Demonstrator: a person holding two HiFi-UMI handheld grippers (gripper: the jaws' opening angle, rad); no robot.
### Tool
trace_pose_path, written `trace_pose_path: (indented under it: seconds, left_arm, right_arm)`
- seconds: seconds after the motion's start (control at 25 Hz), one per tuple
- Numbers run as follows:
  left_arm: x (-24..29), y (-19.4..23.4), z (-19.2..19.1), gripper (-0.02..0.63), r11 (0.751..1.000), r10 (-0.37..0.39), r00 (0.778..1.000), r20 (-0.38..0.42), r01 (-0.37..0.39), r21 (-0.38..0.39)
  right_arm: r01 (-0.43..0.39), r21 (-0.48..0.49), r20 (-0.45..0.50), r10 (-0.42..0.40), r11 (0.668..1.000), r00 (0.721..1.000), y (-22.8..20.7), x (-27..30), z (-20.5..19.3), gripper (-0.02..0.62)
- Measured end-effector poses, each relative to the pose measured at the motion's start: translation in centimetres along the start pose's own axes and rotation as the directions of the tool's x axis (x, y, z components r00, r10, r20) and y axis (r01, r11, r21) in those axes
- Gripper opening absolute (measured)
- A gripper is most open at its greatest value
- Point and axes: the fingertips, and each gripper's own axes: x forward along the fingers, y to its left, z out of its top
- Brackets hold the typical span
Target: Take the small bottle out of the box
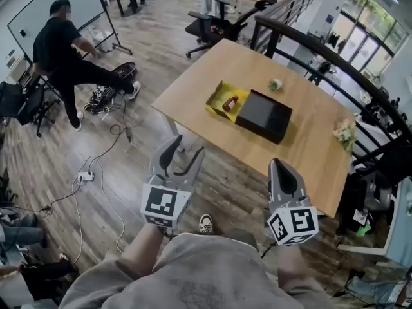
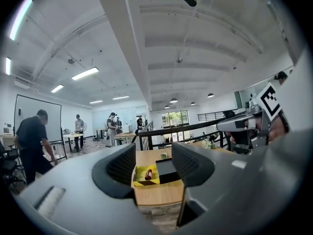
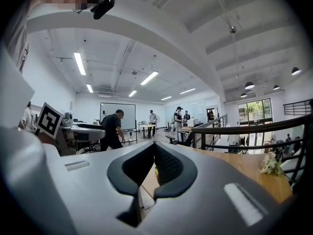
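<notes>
On the wooden table lies an open yellow box with a small red-brown bottle on its side in it. Right beside it sits a black box lid. Both grippers hang well short of the table, above the floor. My left gripper is open and empty; in the left gripper view the yellow box and the bottle show far off between its jaws. My right gripper is shut with nothing in it.
A person in black bends by a whiteboard at the far left. Cables and a power strip lie on the floor. An office chair stands behind the table, a dark railing to its right. Small flower pieces rest on the table.
</notes>
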Motion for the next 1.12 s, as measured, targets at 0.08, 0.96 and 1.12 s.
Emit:
trace_pose_path:
  seconds: [0.08,0.96,1.12]
  left_arm:
    - [1.6,1.1,-0.3,0.229,1.0,-0.013,1.0,-0.009,0.013,-0.001]
    - [21.8,5.5,-7.1,0.229,0.993,-0.117,0.979,-0.166,0.113,-0.035]
    - [27.4,6.1,-8.6,0.229,0.99,-0.14,0.965,-0.223,0.134,-0.038]
  right_arm:
    - [0.012,0.008,-0.01,-0.012,1.0,1.0,-0.3,1.6,-0.1,0.011]
    - [0.048,0.098,-0.151,-0.032,0.994,0.988,-10.7,18.5,-5.6,0.011]
    - [0.035,0.145,-0.185,-0.008,0.989,0.983,-13.7,23.1,-6.5,0.011]
